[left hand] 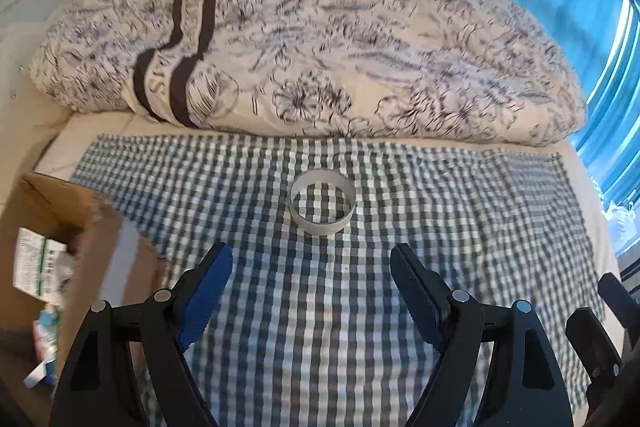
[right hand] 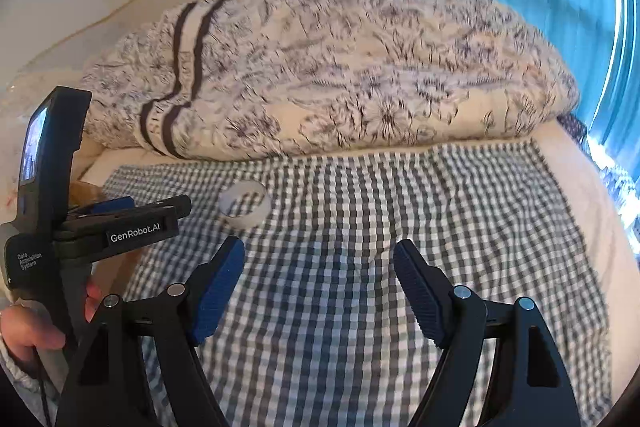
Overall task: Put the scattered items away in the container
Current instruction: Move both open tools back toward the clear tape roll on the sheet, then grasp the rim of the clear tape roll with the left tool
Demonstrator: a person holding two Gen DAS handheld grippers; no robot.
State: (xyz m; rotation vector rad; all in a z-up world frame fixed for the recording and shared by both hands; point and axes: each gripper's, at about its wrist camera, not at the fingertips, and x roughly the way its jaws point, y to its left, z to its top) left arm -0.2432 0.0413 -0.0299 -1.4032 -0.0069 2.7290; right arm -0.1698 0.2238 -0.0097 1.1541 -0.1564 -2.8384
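Tape ring [left hand: 322, 206]: laid flat on checked cloth [left hand: 360, 307] on the bed, ahead of left gripper [left hand: 311, 281]. Jaws of both grippers spread wide, nothing held. One wall is best pinched, then carried to cardboard box [left hand: 48, 227].

The cardboard box [left hand: 44, 227] was cut off by the left edge, and the packets [left hand: 38, 263] inside it were too blurry to read. In the right wrist view, the left gripper [right hand: 120, 215] hid most of that box. The duvet [right hand: 320, 75] looked smeared. The hand [right hand: 28, 331] ran off the picture's edge.
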